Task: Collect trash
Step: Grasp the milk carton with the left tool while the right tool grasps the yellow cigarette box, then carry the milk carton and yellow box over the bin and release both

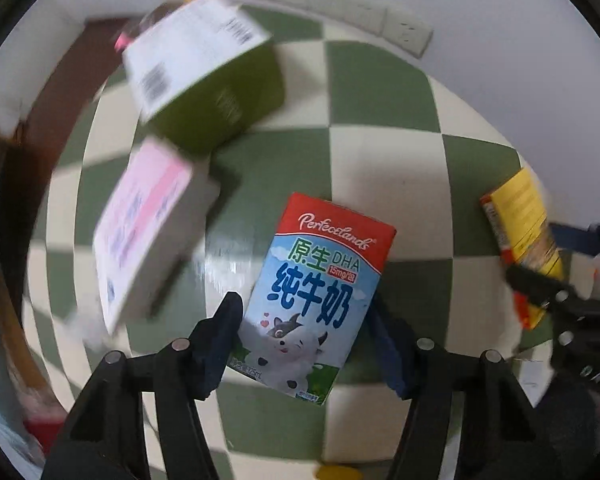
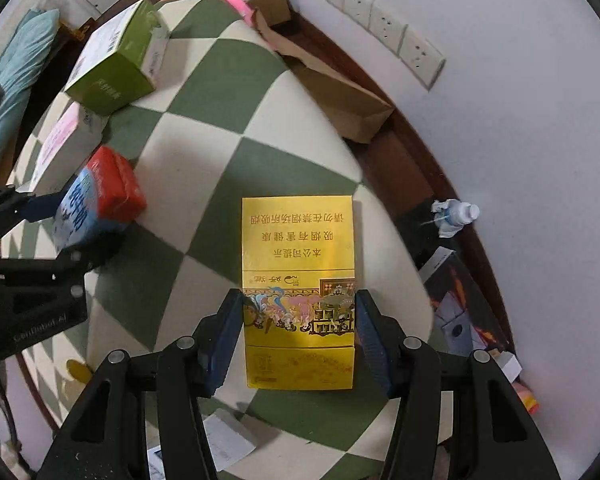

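My left gripper (image 1: 304, 320) is shut on a small milk carton (image 1: 316, 292) with a red top and blue front, held above the green-and-cream checkered table (image 1: 380, 92). The carton also shows in the right wrist view (image 2: 96, 204), in the left gripper (image 2: 76, 224). My right gripper (image 2: 298, 320) is shut on a yellow cigarette box (image 2: 298, 264), both pads against its sides. That box shows at the right of the left wrist view (image 1: 520, 232).
A green box (image 2: 112, 56) and a pink-and-white box (image 2: 60, 148) lie on the far left of the table. A brown cardboard box (image 2: 340, 100) and a crushed plastic bottle (image 2: 452, 216) lie on the floor by the wall. White papers (image 2: 224, 444) lie near the front.
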Demonstrator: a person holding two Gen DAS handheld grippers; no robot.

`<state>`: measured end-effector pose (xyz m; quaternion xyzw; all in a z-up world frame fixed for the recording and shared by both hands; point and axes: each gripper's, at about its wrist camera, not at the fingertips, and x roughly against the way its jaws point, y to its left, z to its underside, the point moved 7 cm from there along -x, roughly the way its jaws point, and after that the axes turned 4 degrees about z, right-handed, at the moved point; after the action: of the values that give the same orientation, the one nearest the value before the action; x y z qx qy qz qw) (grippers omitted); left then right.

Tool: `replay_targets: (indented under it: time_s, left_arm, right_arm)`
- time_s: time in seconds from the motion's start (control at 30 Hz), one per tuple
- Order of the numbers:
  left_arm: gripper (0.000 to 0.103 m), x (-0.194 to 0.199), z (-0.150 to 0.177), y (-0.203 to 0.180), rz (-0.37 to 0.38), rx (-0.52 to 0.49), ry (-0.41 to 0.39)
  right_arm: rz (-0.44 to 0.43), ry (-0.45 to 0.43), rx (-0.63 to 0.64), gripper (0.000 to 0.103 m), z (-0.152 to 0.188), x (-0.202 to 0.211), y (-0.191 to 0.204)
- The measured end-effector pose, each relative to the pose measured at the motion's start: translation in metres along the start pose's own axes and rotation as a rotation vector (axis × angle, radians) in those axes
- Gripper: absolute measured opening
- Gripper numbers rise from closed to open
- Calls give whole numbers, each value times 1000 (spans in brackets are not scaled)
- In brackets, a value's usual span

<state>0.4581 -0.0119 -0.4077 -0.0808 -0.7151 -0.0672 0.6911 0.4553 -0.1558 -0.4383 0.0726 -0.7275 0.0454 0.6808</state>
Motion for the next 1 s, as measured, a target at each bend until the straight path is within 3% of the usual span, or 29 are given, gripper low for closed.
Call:
replay_targets:
  time_s: [0.07,0.27,0.4,0.57,0.67,0.77,1.0]
  left_arm:
    - [59,4,6,-1,52,59,-5]
    - [63,-10,2,1,-5,85,13]
    - [63,-12,-5,-2,7,87,8]
    - [51,-12,4,-2,33,104,-28]
    - [51,-12,14,7,24,131,-42]
    - [50,-11,25,14,10,168,-55]
    - [50,16,49,25,-42,286,-139]
  right_arm:
    - [-15,12,16,58,2,0,7]
    - [-16,22,40,59,1,1,18]
    - [11,3,33,61,-1,2,20]
    - [42,-24,28,69,-1,1,28]
    - [83,-56,29,67,2,3,32]
    - [118,-82,34,59,6,7,33]
    - [82,-95,54,58,17,17,42]
